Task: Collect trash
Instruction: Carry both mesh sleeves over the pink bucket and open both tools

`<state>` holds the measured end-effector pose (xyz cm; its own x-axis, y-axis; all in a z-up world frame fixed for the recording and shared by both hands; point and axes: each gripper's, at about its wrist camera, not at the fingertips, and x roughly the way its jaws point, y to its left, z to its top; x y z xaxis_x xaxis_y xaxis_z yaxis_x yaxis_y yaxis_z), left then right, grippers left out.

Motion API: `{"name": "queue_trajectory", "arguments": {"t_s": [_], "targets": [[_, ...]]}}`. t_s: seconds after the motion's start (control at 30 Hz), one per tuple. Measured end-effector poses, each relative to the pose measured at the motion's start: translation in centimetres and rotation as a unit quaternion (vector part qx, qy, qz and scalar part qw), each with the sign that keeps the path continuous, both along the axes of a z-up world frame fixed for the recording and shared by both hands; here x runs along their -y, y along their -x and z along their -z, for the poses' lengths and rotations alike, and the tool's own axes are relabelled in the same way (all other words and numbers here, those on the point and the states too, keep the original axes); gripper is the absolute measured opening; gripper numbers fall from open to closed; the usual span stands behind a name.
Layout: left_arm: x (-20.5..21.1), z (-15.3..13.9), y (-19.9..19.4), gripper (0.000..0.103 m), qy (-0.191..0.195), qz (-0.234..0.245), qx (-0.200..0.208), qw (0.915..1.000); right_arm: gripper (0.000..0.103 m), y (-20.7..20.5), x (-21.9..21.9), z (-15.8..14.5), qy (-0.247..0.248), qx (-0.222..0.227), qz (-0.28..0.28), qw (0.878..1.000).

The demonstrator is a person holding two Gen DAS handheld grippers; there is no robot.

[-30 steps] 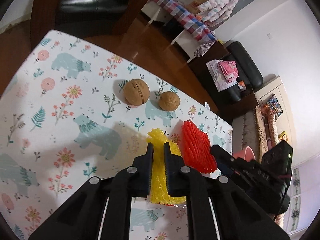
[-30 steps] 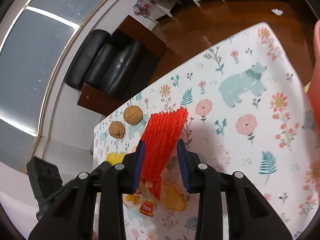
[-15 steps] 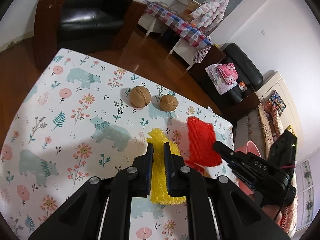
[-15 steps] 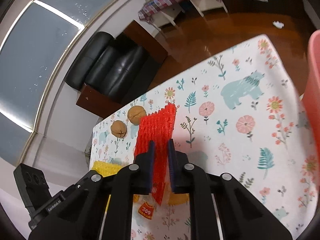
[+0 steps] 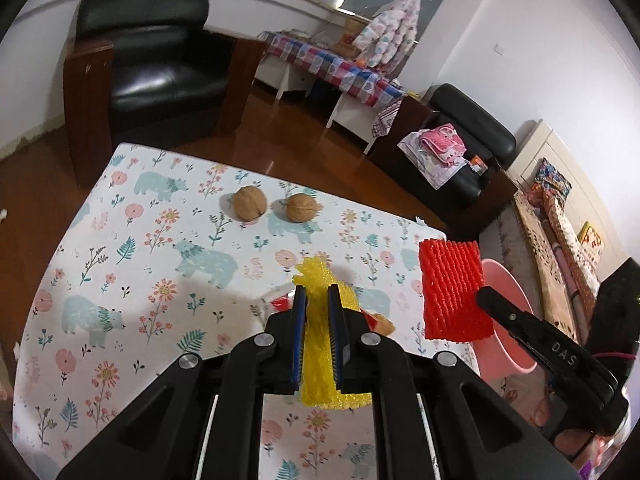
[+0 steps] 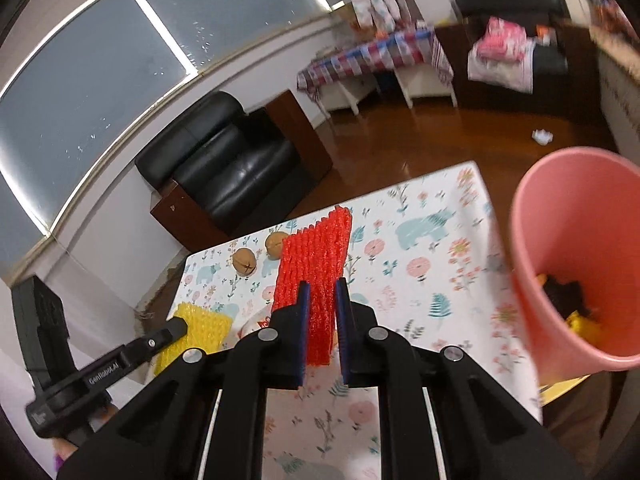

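My left gripper is shut on a yellow foam net and holds it above the floral tablecloth. My right gripper is shut on a red foam net, lifted off the table; it also shows in the left wrist view at the table's right edge. The yellow net shows in the right wrist view at the lower left. A pink bin with trash inside stands to the right of the red net; its rim shows in the left wrist view.
Two walnuts lie at the table's far side. A snack wrapper lies under the left gripper. A black armchair stands beyond the table, with wooden floor around it.
Both grippers have risen with their nets. The right gripper closed on the red net and carried it right toward the pink bin, which has come into view.
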<state>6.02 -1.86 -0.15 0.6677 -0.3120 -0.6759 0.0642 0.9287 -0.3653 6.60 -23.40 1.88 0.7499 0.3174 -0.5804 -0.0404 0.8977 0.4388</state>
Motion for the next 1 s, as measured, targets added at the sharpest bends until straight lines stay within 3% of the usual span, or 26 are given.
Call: {"name": "queue_trajectory", "arguments": {"t_s": [0.27,1.0], "targets": [[4.0,-1.7,1.8,0.010,-0.031,0.026,0.026,0.9988,0.013,3.4,0.9,-1.7,0.065,0.042,0.017,0.997],[16.9,-3.1,1.5,0.010,-0.074,0.105,0.043,0.9908,0.013,7.9,10.2,-1.7,0.078,0.059,0.118,0.988]]}}
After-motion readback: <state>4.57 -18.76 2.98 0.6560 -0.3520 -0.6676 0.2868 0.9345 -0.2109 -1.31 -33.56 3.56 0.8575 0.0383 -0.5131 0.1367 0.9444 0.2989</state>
